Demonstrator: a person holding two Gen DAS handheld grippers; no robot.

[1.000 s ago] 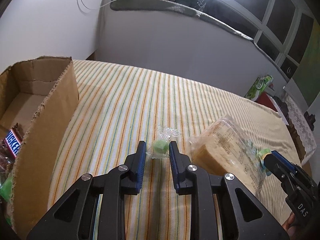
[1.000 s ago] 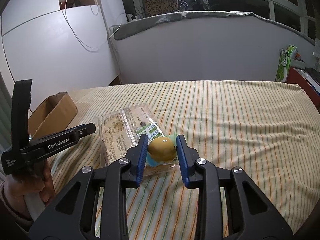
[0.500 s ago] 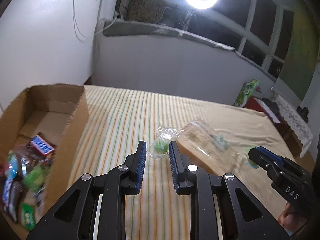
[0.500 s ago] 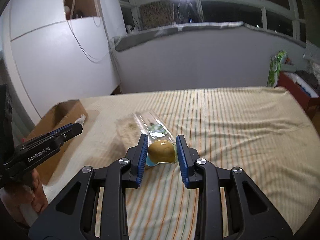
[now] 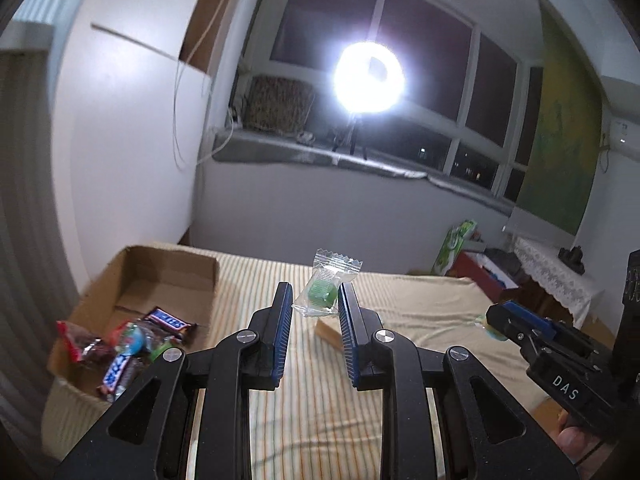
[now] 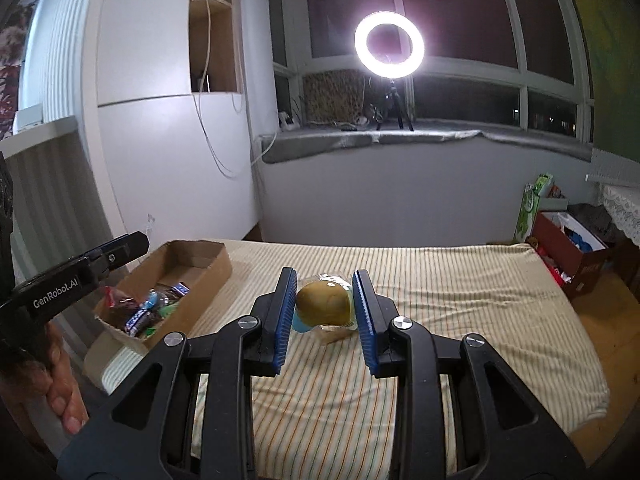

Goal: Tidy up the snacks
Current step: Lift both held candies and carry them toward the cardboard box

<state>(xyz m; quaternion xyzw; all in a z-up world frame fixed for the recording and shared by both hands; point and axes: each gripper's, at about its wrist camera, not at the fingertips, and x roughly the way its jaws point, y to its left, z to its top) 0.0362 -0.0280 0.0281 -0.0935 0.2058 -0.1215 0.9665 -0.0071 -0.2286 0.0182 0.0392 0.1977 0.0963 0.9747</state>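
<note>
My left gripper (image 5: 314, 300) is shut on a small green candy in a clear wrapper (image 5: 322, 290), held in the air over the striped bed (image 5: 400, 320). A round yellow-brown wrapped cake (image 6: 324, 302) sits pinched in my right gripper (image 6: 325, 300), also lifted above the bed. The open cardboard box (image 5: 160, 264) holding several wrapped snacks (image 5: 132, 340) stands at the bed's left edge, to the left of both grippers. A bagged bread pack (image 5: 328, 330) lies on the bed, mostly hidden behind the fingers. The right gripper (image 5: 500, 316) shows at the right of the left wrist view.
A white wall and cabinet (image 6: 160, 160) stand behind the box. A lit ring light (image 6: 389, 44) stands on the window sill. A red box (image 6: 572, 248) and a green carton (image 6: 534, 204) sit on the floor to the right of the bed. A hand (image 6: 60, 392) holds the left gripper's handle.
Both grippers have risen off the bed with their snacks and tilted up. The box with snacks has come fully into view at the left, and the bread pack stays on the bed.
</note>
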